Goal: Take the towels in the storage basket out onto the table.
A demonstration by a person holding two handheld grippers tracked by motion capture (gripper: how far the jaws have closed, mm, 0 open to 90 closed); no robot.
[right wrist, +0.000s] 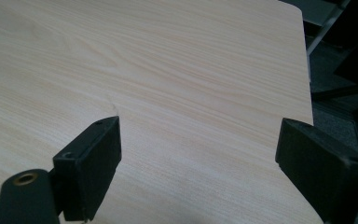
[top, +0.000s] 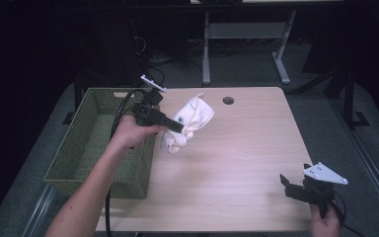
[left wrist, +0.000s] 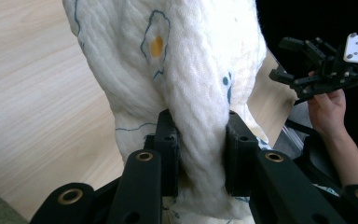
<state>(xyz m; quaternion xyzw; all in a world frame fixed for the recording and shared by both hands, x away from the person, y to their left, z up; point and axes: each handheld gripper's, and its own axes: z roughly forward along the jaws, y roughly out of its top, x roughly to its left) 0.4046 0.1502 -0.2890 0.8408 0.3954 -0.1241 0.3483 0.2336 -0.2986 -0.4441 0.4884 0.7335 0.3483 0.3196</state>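
A pale wooden table (top: pixel 246 163) stands in a dark room, with a green woven basket (top: pixel 86 148) set against its left edge. In the high view, a white cloth (top: pixel 187 123) is held up above the table's left part, just right of the basket. Its long axis is tilted, the upper end pointing far and right, the lower end hanging near and left. The left gripper (top: pixel 177 126) is clamped across its middle from the left. The right gripper (top: pixel 288 183) is held at the near right corner, well apart from the cloth.

In the left gripper view, the cloth (left wrist: pixel 186 70) is pinched between the two jaws and rises away from them; a fried-egg print (left wrist: pixel 156 44) is seen on it. The right gripper (left wrist: pixel 289 60) appears farther off.

In the right gripper view, the jaws are spread wide over bare table (right wrist: pixel 177 74), with nothing between them.
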